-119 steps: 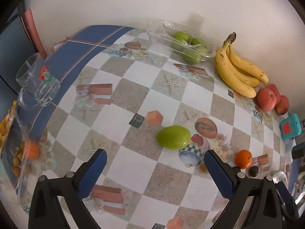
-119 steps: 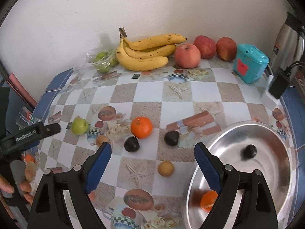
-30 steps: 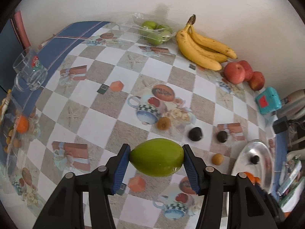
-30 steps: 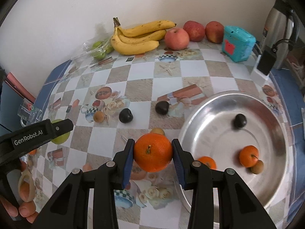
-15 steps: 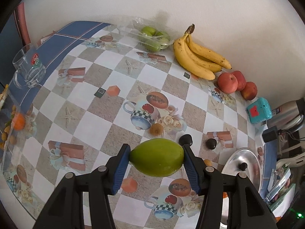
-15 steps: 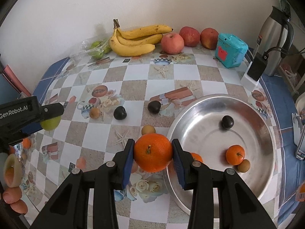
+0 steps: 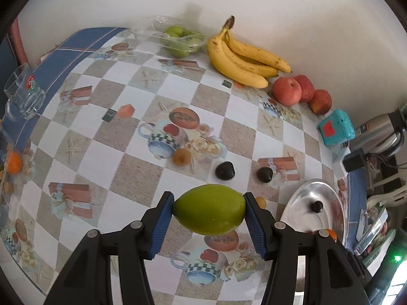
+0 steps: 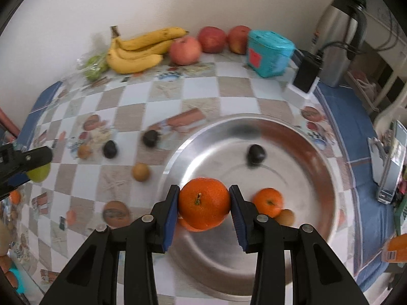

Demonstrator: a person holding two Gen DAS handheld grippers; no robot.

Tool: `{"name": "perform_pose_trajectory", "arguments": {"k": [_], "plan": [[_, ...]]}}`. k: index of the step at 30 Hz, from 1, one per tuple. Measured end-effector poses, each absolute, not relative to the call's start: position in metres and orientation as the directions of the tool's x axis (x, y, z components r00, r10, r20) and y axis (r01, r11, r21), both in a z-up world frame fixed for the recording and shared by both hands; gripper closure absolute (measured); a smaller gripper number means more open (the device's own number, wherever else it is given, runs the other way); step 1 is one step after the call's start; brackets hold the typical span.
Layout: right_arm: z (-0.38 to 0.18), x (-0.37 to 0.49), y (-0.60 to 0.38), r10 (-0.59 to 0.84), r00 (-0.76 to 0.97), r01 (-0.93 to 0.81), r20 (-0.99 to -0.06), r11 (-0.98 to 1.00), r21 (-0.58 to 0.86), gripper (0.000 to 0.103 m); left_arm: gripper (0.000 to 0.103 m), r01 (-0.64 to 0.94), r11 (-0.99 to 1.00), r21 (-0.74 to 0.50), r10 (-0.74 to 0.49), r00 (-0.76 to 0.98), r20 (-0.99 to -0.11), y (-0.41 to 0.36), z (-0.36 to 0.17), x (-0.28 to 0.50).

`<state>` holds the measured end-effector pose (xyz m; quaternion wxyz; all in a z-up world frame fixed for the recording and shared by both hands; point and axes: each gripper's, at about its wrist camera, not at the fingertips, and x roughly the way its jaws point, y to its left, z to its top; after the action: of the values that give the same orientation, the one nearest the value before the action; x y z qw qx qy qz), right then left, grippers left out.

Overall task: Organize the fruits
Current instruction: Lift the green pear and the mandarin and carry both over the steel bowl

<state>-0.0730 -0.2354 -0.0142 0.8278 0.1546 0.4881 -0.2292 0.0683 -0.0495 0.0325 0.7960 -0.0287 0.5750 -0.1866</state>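
- Soft, even daylight is filling both views, with the white wall [image 7: 279, 12] glowing pale.
- Motion blur is smearing the right wrist view, the metal bowl [image 8: 318, 157] showing streaked glare.
- Fisheye distortion is bending the checkered tablecloth [image 7: 106, 137], with black vignetting crowding the corners.

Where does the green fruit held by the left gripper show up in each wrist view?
Left wrist: green fruit at lower centre, clamped between the left gripper jaws.
Right wrist: green fruit at the far left edge, mostly hidden behind that gripper.
Shared landmark: the banana bunch against the wall.
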Motion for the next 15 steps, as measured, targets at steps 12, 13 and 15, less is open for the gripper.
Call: {"name": "perform_pose_trajectory", "arguments": {"k": [12, 13, 15], "plan": [[-0.024, -0.112, -0.296, -0.224, 0.373, 0.672, -0.9, 0.735, 0.096, 0.062, 0.045, 0.376, 0.895, -0.24, -0.337, 0.216, -0.917, -0.096, 0.027, 0.039], [-0.025, -0.114, -0.299, -0.225, 0.369, 0.681, -0.902, 0.726, 0.097, 0.062, 0.045, 0.386, 0.891, -0.238, -0.337, 0.213, -0.917, -0.1, 0.027, 0.037], [-0.028, -0.12, -0.305, -0.229, 0.361, 0.698, -0.904, 0.709, 0.099, 0.062, 0.045, 0.411, 0.881, -0.236, -0.34, 0.203, -0.918, -0.108, 0.026, 0.03]]}}
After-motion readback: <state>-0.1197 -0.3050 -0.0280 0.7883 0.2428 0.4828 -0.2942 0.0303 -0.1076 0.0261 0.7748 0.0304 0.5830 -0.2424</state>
